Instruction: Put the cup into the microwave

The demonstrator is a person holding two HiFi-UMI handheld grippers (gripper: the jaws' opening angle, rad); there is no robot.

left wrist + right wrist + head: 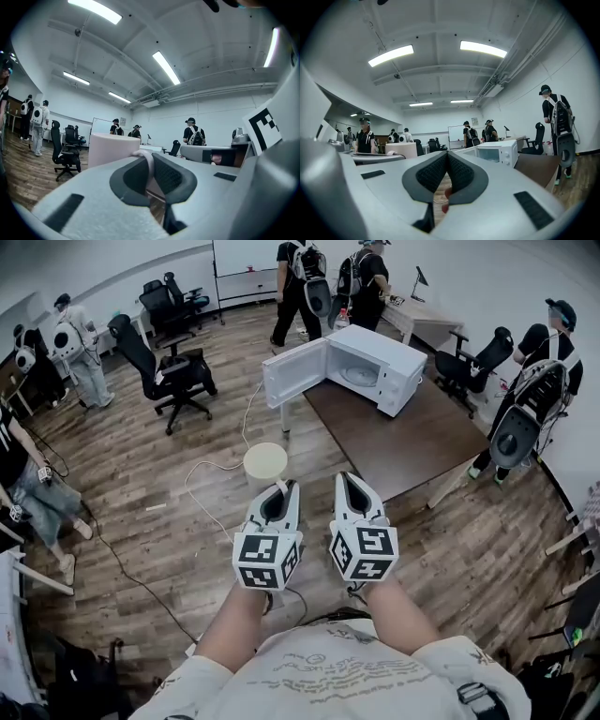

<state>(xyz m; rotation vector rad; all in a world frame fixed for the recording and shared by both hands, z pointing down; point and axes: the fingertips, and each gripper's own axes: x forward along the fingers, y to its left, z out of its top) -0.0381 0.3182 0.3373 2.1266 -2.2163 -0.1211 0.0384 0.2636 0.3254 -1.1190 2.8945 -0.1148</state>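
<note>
Our left claw (281, 491) is nearly closed, its jaws clamped on the thin handle (149, 164) of the pale cup (265, 463), which hangs in the air just past the claw's tips, upright, above the wooden floor (159, 521) and short of the table (412, 442). Our right claw (352, 482) has its jaws together at the tips, with nothing between them. The microwave (375, 362) stands on the far part of the table with its door (292, 371) swung wide open towards the cup's side, and cup and microwave are well apart. The head view alone shows us that layout from above. The left gripper view alone shows the handle pinched between the dark pads, with the cup's wall rising just beyond them. The right gripper view lets us see the closed jaws, the microwave off to the right of them and the cup off to the left. Both claws point level and forward, side by side and near each other, with their marker cubes (267, 559) facing up at us. Our two bare forearms (230, 629) reach out from our body beneath them. Several people (300, 282) and office chairs (173, 371) are spread around the room's edges.
</note>
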